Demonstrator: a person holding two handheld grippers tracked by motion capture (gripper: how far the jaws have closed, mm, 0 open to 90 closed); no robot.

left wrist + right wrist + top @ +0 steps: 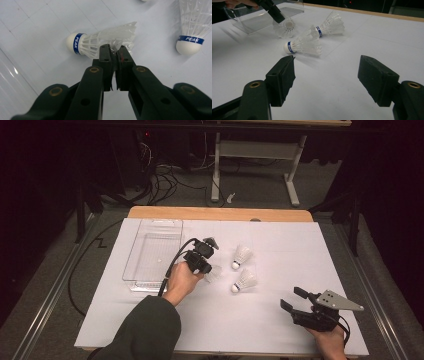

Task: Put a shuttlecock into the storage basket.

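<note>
My left gripper [114, 50] has its jaws pinching only the thin feather edge of the white feathered shuttlecock with a blue band [100, 42] lying on the table, so I judge lifting could tear or slip it, while my right gripper [327, 75] waits spread.

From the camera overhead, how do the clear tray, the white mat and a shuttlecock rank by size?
1. White mat, covering most of the tabletop.
2. Clear tray, at its left side.
3. Shuttlecock, far smaller; the three shuttlecocks look about alike.
</note>
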